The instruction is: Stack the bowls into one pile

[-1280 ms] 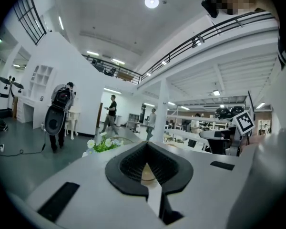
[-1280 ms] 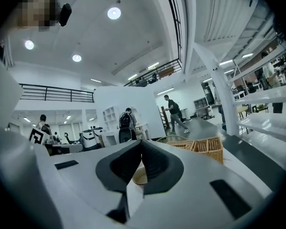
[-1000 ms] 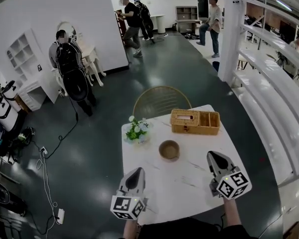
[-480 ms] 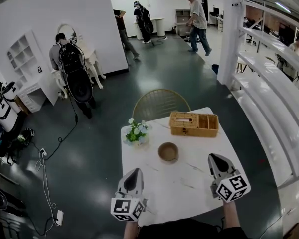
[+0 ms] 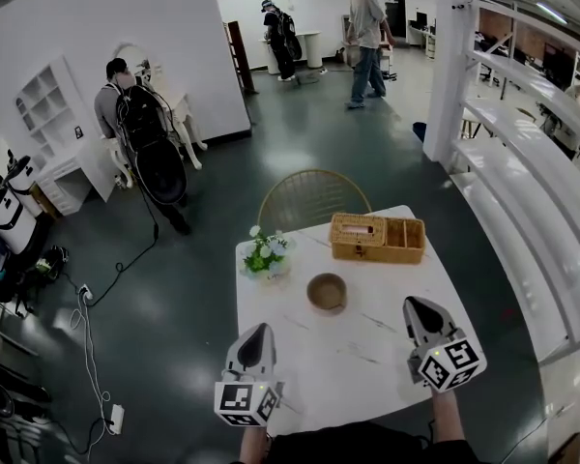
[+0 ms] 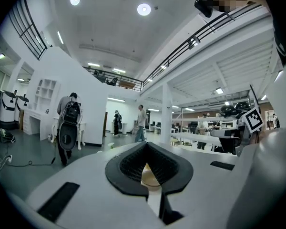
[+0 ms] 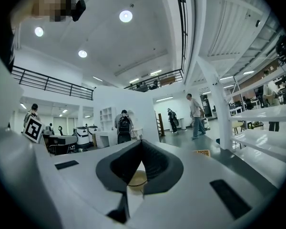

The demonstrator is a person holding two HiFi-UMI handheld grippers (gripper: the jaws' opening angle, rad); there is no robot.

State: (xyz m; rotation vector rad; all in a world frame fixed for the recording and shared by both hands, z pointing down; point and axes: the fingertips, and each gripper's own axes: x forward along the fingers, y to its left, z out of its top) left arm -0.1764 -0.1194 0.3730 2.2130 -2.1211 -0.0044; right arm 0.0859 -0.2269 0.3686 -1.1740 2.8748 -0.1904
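The head view alone lays out the bench (image 5: pixel 387 341). A tan bowl (image 5: pixel 328 291) sits near its middle, apart from everything else. A wicker basket (image 5: pixel 378 237) stands by the far edge, and a small pot of flowers (image 5: pixel 266 254) stands at the far left corner. A round-backed chair (image 5: pixel 312 196) is drawn up behind the far edge.

The left hand-held gripper (image 5: pixel 257 334) and the right hand-held gripper (image 5: pixel 415 307) hover over the near side, one on each side of the bowl and well short of it. Each gripper's own view settles its state: both have their jaws closed tip to tip with nothing held. These views also show ceiling lights and an upper railing that the head view leaves out.

In the gripper views the grey gripper body covers almost all of the bench. Only a sliver of the bowl shows through the notch behind the closed tips. Whether the bowl is a single one or several nested cannot be told from any view. The person's hands are cut off at the bottom of the head view.

Bare bench lies between both grippers and the bowl, and the bowl is well clear of every edge. People stand far off on the dark floor (image 5: pixel 367 153).
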